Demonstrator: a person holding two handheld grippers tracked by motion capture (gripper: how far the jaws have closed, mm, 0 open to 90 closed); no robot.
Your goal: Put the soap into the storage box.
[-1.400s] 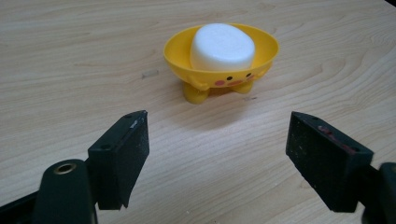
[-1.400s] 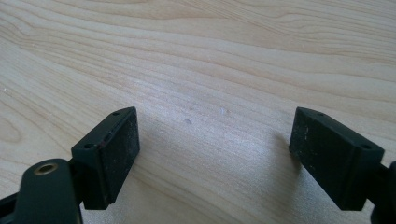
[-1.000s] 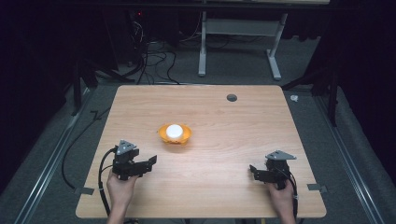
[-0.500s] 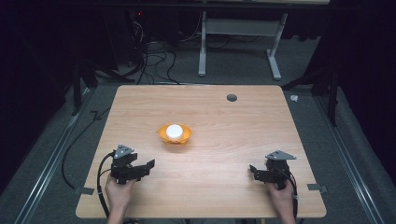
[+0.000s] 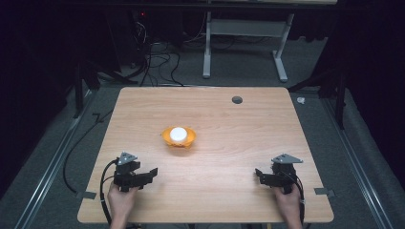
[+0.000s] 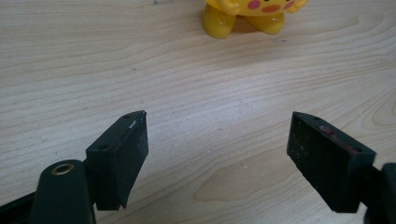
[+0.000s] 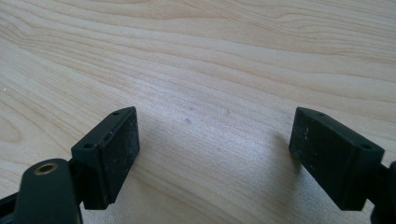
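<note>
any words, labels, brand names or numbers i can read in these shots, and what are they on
No readable text anywhere.
Yellow toy: pink cheek spots and an orange mouth seen in the left gripper view, but no writing.
Left gripper and right gripper: plain black, screw holes, no markings.
Table: bare wood grain with a dark round hole, no label.

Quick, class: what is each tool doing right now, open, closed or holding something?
Left tool: open, jaws have just been opening, nothing between them; yellow toy lies ahead, untouched.
Right tool: open, holding nothing.
</note>
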